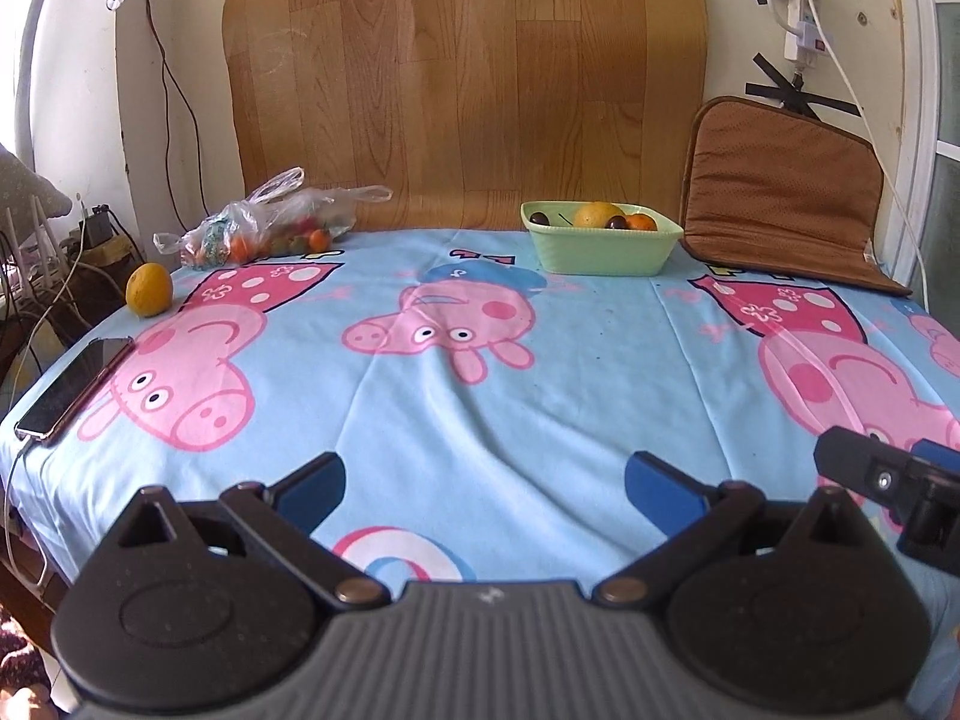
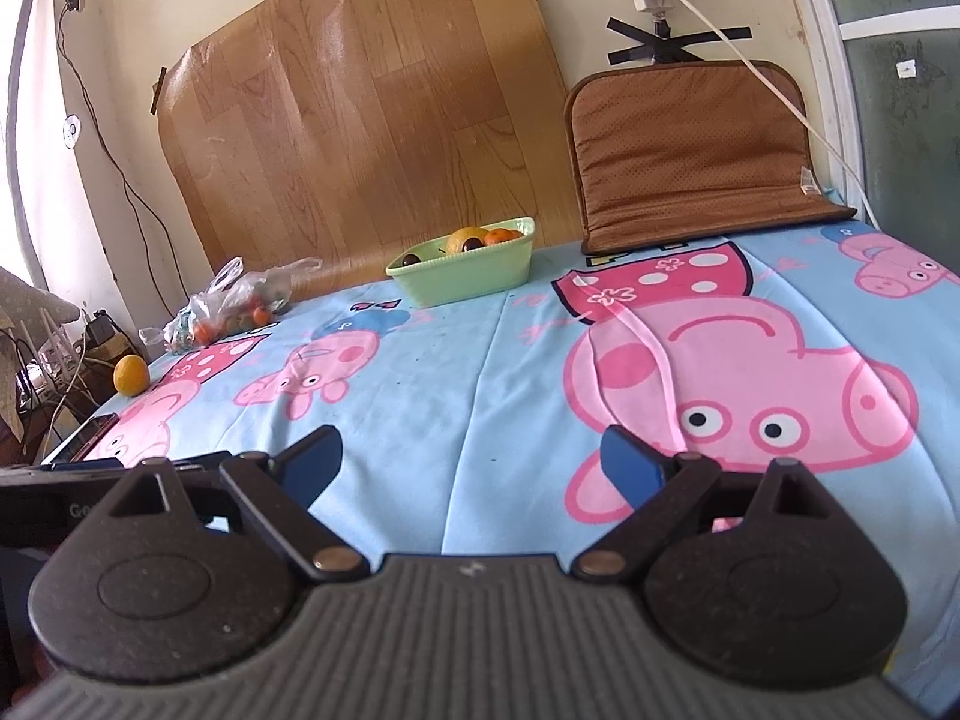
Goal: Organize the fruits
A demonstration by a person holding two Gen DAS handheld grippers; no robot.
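Both grippers, left (image 1: 485, 483) and right (image 2: 474, 461), hang wide open and empty over the near edge of a cartoon-pig cloth (image 1: 540, 372), seemingly poised to gather the orange (image 1: 149, 289) and bag (image 1: 264, 228) at far left into the green bowl (image 1: 600, 249) by the wood-look panel (image 1: 462, 72).
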